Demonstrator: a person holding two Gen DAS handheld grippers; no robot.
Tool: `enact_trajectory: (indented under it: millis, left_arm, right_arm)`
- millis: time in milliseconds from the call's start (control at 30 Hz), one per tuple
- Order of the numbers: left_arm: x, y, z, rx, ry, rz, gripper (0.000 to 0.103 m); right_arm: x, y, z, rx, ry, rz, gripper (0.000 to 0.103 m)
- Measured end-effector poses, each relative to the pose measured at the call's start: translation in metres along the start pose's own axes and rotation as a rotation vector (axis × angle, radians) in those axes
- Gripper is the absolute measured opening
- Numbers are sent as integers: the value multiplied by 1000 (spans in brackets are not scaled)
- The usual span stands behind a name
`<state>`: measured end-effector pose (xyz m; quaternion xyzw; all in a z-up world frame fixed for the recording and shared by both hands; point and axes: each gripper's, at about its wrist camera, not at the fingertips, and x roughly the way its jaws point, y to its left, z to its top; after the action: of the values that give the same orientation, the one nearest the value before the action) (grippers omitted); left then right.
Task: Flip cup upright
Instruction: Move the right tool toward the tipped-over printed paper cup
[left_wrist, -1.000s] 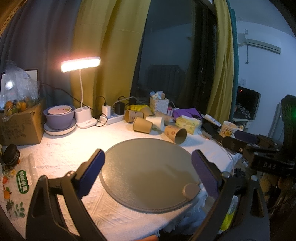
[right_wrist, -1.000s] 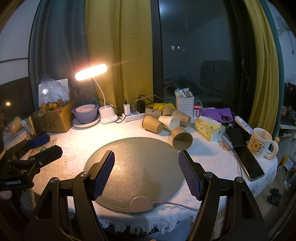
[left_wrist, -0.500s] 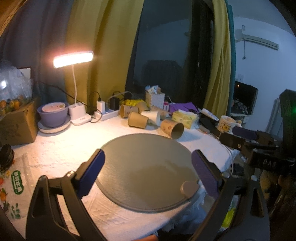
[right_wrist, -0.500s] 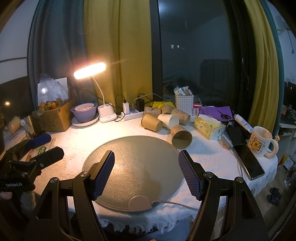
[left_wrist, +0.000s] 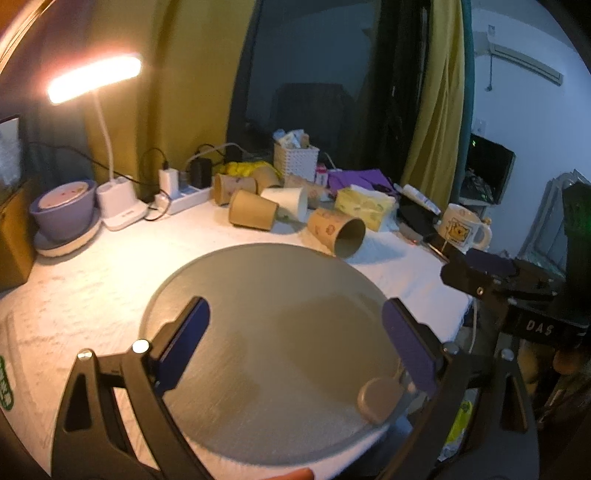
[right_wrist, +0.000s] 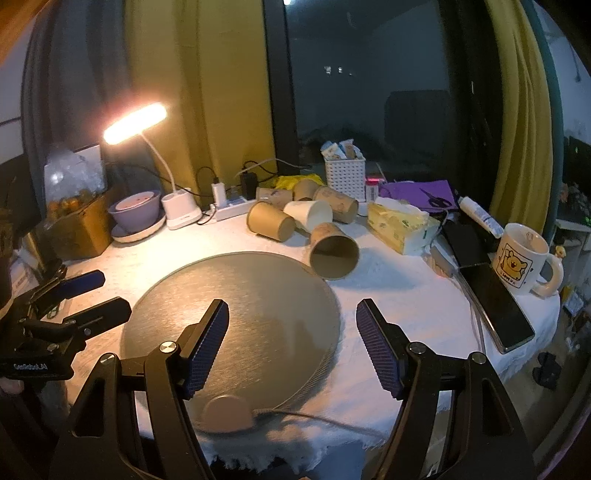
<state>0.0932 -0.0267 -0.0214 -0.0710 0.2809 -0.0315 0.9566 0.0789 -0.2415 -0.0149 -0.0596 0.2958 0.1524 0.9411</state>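
Several paper cups lie on their sides at the far edge of a round grey mat (left_wrist: 266, 314) (right_wrist: 236, 295). The nearest is a brown printed cup (left_wrist: 338, 230) (right_wrist: 332, 249) with its mouth facing me. A plain brown cup (left_wrist: 253, 214) (right_wrist: 271, 223) and a white cup (left_wrist: 286, 199) (right_wrist: 310, 216) lie behind it. My left gripper (left_wrist: 295, 339) is open and empty over the mat. My right gripper (right_wrist: 291, 339) is open and empty above the mat's near right edge, well short of the cups. Each gripper shows in the other's view, the right one (left_wrist: 480, 273) and the left one (right_wrist: 77, 295).
A lit desk lamp (right_wrist: 135, 122) stands at the back left beside a purple bowl (right_wrist: 138, 208) and a power strip (right_wrist: 231, 208). A tissue box (right_wrist: 400, 225), a white basket (right_wrist: 345, 173), a phone (right_wrist: 495, 306) and a bear mug (right_wrist: 521, 262) are at the right.
Both grippers have moved forward and lower towards the mat and cups. Both stay open and empty.
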Motion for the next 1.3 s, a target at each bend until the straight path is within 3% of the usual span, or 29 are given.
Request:
enact_trajectory:
  millis: [667,867,1300]
  left_arm:
    - [121,-39,62,-11,133,-24,96]
    - [159,-49,80,-48,171,-33,95]
    - [233,-63,108,-136,241,-29,95]
  right_arm:
    - [97,-94,41,37,55,24,75]
    - [121,-112,48,8,77,53,56]
    - [157,-157,70,24,113,50,55]
